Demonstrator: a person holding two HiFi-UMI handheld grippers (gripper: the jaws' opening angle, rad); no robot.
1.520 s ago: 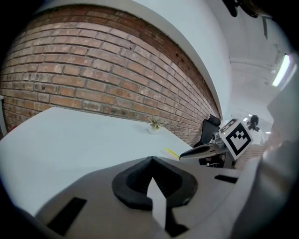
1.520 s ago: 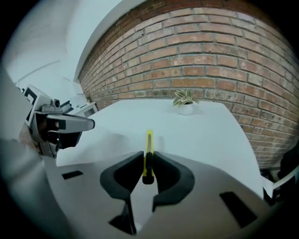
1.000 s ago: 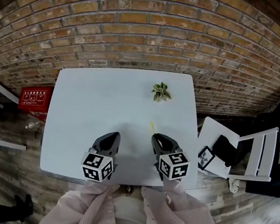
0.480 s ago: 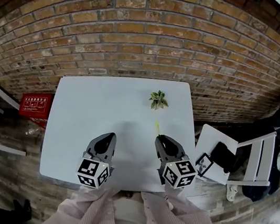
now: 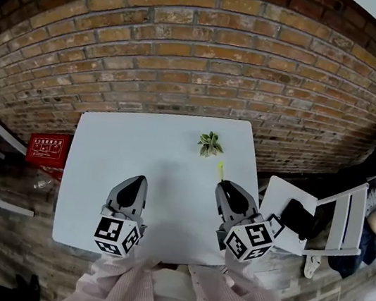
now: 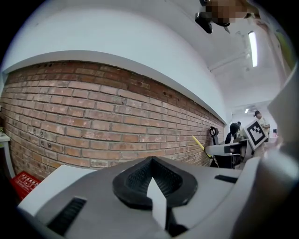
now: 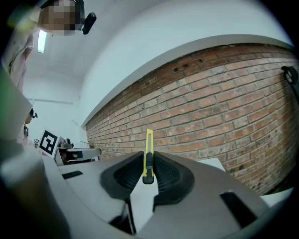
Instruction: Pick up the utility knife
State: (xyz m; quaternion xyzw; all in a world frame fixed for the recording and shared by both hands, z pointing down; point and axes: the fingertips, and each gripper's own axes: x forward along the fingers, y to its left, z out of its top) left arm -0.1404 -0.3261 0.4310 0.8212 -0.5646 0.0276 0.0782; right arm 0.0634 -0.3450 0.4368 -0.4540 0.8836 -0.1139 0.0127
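Note:
The yellow utility knife (image 7: 148,151) stands on edge between the pads of my right gripper (image 7: 148,158), which is shut on its black slider end. Its yellow tip (image 5: 220,169) pokes out ahead of the right gripper (image 5: 226,185), held above the white table (image 5: 117,149) near the right edge. My left gripper (image 5: 137,179) hovers over the table's front left part, and its jaws (image 6: 150,161) meet with nothing between them. In the left gripper view the knife (image 6: 199,144) shows far to the right. Both grippers point at the brick wall.
A small green plant (image 5: 210,143) sits on the table's far right part, just beyond the knife tip. A red box (image 5: 48,148) lies on the floor at the left. A white chair (image 5: 346,208) and a side table with a black thing (image 5: 300,216) stand at the right.
Both grippers have risen above the table and look larger in the head view. The knife has gone up with the right gripper, its tip now closer to the plant.

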